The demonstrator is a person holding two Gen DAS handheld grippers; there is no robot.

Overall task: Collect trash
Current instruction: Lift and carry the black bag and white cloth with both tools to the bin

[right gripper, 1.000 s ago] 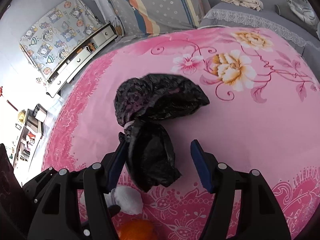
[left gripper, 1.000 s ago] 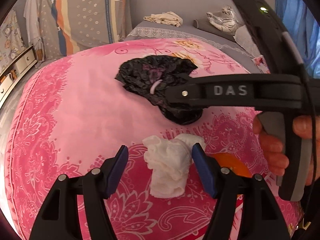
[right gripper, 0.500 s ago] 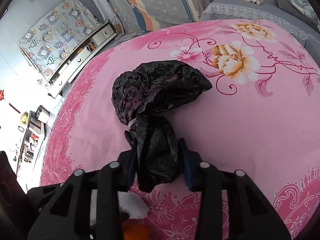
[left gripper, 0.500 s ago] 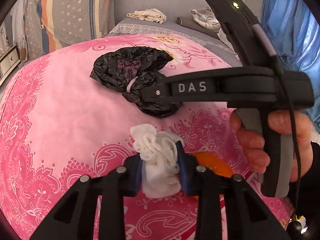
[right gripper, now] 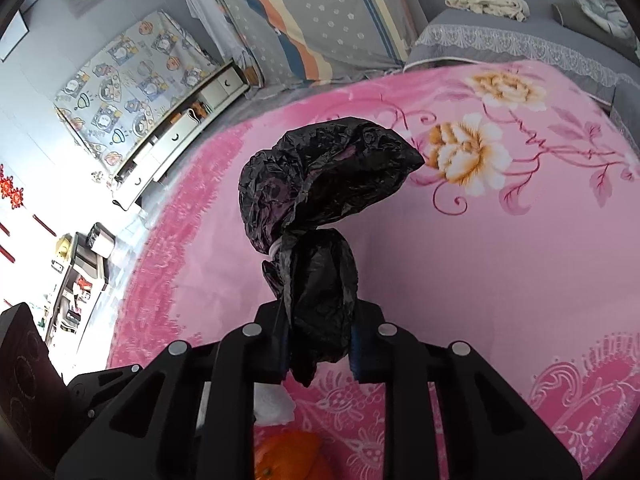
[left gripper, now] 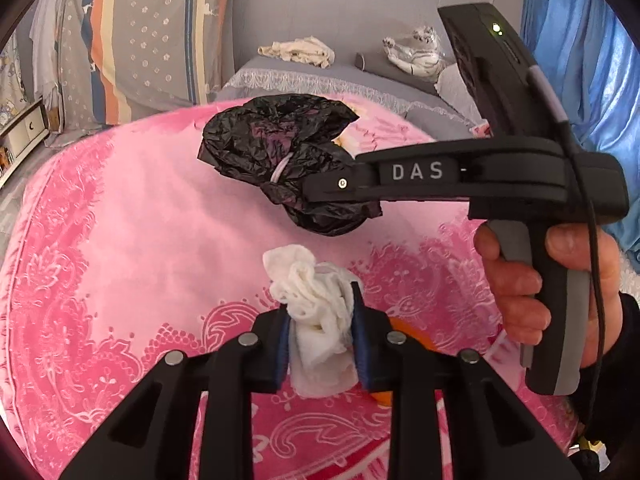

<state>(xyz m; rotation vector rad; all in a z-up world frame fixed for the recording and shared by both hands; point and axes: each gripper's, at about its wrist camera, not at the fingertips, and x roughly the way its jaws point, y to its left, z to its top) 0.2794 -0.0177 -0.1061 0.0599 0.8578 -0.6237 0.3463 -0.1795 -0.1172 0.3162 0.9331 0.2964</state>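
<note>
My left gripper (left gripper: 320,340) is shut on a crumpled white tissue (left gripper: 316,320) and holds it above the pink bed cover (left gripper: 120,240). My right gripper (right gripper: 320,344) is shut on the lower end of a black plastic bag (right gripper: 316,208) tied with a white band, and holds it lifted off the bed. The bag (left gripper: 280,152) and the right gripper's body also show in the left wrist view, just beyond the tissue. An orange peel (left gripper: 404,332) lies on the bed under the left gripper. It shows in the right wrist view (right gripper: 288,456) too.
The pink floral bed cover (right gripper: 480,260) fills both views. A grey sofa (left gripper: 320,80) with a cloth and a toy cat stands behind the bed. White drawers (right gripper: 180,136) and a striped curtain (left gripper: 140,32) stand at the left. A blue curtain (left gripper: 580,60) hangs at the right.
Both grippers closed, the left on the tissue and the right on the black bag. Both then rose, lifting tissue and bag off the bed.
</note>
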